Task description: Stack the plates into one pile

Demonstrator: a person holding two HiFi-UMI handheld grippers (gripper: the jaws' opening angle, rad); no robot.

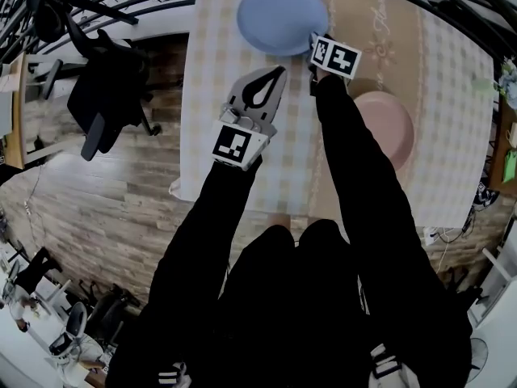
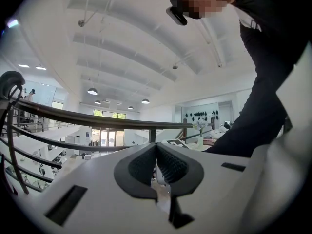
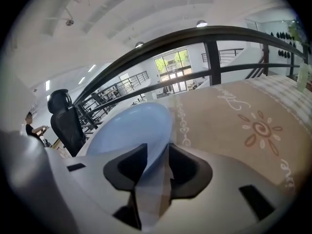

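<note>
A blue plate (image 1: 281, 16) lies at the far side of the table, and a pink plate (image 1: 388, 124) lies nearer, to the right. My right gripper (image 1: 313, 42) is at the blue plate's right rim. In the right gripper view the blue plate's (image 3: 129, 128) rim runs between the jaws of that gripper (image 3: 155, 155), which stand apart around it. My left gripper (image 1: 275, 73) hovers over the cloth below the blue plate, apart from it. Its fingertips meet with nothing between them (image 2: 156, 146).
A checked cloth with a beige runner (image 1: 440, 71) covers the table, whose left edge (image 1: 187, 120) borders a wooden floor. A black office chair (image 1: 105, 95) stands to the left. A dark railing (image 3: 195, 38) runs behind the table's far edge.
</note>
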